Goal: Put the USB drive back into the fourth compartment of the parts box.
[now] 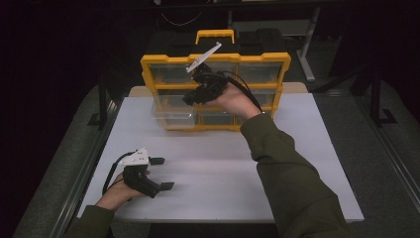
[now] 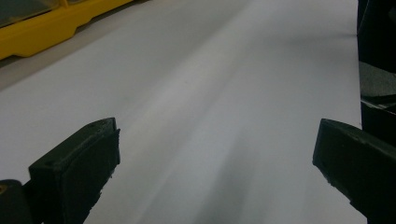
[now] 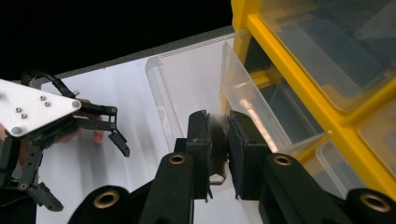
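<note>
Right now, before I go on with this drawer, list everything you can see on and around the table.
Table: one, white top, centre of the high view.
Organizer case: one, yellow frame with clear drawers and a yellow handle on top, standing at the table's far edge.
Pulled-out drawer: one, clear plastic, sticking out of the case's lower left.
Desk frame: one, grey legs, behind the case at the right.
Left gripper: one, black with a white plate, low over the table's near left, jaws wide apart and holding nothing.
Right gripper: one, black, jaws closed on the pulled-out drawer's front tab.
Sleeves: two, olive green, coming in from the bottom.
</note>
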The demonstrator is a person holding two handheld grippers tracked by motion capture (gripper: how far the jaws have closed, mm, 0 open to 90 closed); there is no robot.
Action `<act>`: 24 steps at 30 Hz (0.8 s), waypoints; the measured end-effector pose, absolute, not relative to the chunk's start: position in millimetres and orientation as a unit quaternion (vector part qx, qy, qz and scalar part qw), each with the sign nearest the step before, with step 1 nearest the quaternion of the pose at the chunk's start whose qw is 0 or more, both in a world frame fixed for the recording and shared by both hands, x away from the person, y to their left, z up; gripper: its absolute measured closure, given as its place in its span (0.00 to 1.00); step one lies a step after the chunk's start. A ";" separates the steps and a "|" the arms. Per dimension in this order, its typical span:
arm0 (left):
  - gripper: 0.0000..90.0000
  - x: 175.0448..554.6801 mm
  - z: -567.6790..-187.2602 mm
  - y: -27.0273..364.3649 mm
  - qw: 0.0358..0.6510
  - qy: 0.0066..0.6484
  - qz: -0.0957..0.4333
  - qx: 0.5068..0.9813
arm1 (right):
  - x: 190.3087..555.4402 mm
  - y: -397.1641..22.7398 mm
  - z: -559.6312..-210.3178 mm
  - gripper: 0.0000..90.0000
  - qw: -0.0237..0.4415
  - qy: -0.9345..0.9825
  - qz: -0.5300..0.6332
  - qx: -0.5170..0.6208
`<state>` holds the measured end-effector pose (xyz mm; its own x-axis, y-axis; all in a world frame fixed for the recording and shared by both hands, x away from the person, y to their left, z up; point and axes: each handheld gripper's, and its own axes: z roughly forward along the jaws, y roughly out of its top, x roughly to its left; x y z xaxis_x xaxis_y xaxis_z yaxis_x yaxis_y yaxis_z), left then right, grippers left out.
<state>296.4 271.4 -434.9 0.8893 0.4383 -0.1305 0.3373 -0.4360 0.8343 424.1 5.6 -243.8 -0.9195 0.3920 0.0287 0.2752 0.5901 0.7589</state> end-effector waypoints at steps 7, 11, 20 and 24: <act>0.00 295.3 -435.1 271.5 0.479 0.228 0.052 0.846 | 431.4 14.8 -251.3 0.74 0.068 0.885 0.415 0.202; 0.00 295.2 -435.3 272.0 0.480 0.229 0.051 0.846 | 430.9 9.4 -251.0 0.66 0.064 0.878 0.425 0.210; 0.00 295.0 -435.6 272.4 0.478 0.229 0.051 0.846 | 420.4 -23.2 -259.9 0.56 0.058 0.866 0.441 0.226; 0.00 295.0 -435.8 272.6 0.478 0.230 0.051 0.846 | 414.7 -37.5 -268.4 0.50 0.057 0.866 0.440 0.232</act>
<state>295.0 272.6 -435.8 0.8887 0.4387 -0.1335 0.3411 -0.4378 0.8318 414.7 -37.5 -268.4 -0.8855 0.4526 0.1049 0.3517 0.5054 0.7879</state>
